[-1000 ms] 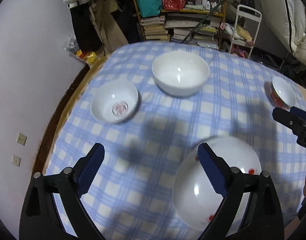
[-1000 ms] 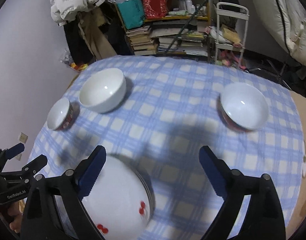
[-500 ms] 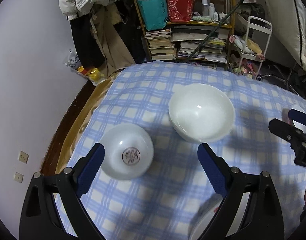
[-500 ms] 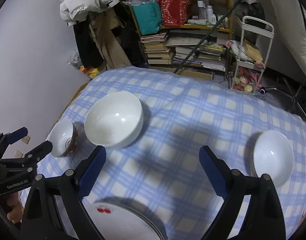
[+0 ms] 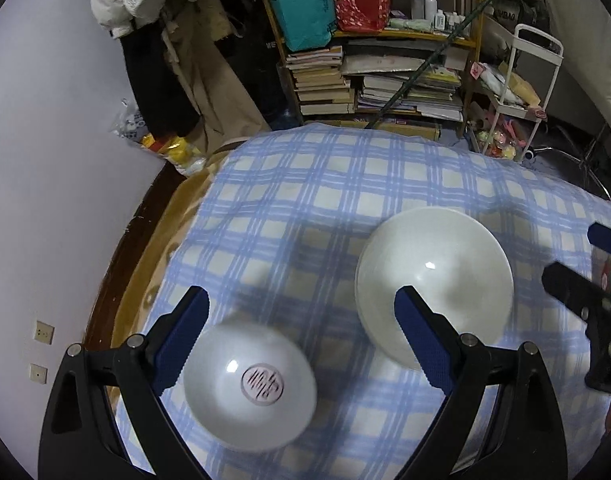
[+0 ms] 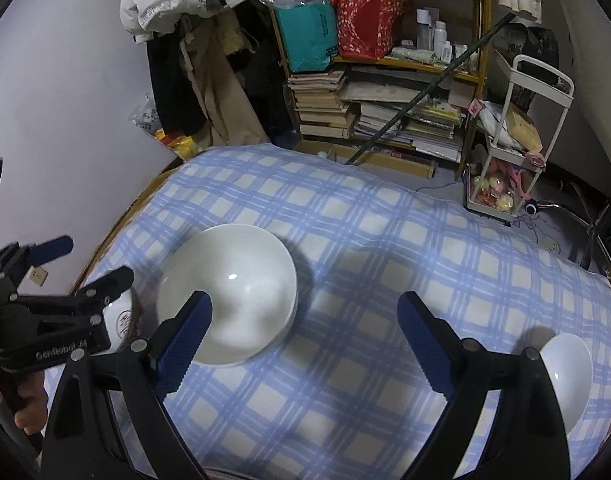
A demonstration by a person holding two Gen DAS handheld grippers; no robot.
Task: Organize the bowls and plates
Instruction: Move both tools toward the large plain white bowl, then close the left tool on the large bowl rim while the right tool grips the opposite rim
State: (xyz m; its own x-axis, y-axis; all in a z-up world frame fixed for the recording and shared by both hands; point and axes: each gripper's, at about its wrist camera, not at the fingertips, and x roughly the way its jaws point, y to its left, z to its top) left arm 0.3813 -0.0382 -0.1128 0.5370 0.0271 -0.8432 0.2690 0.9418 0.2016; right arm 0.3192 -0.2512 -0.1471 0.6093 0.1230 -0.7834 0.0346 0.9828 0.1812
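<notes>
- The tabletop [image 6: 345,240] wears a blue checked cloth [image 5: 305,208]; its left edge curves off toward a bare wall, and the far edge faces a crowded bookshelf [image 6: 385,80] and a white cart [image 6: 517,140]. Wide bare cloth lies in the middle and toward the far edge.
- The left gripper [image 5: 301,320] hangs above the near left part of the tabletop, jaws spread wide and holding nothing. A small bowl with a red mark inside [image 5: 249,384] sits just below and between the jaws, nearer the left one, not touched.
- A large plain white bowl [image 5: 433,284] sits beside it; the left gripper's right jaw overlaps its near rim in the left view.
- The right gripper [image 6: 305,320] also hangs with jaws wide apart and empty. The large bowl shows under its left jaw; another small white bowl [image 6: 565,376] lies at the right edge, behind the right jaw's arm.
- Counted: three bowls clearly seen.
- A person's hand [image 6: 21,404] grips the left gripper's handle.
</notes>
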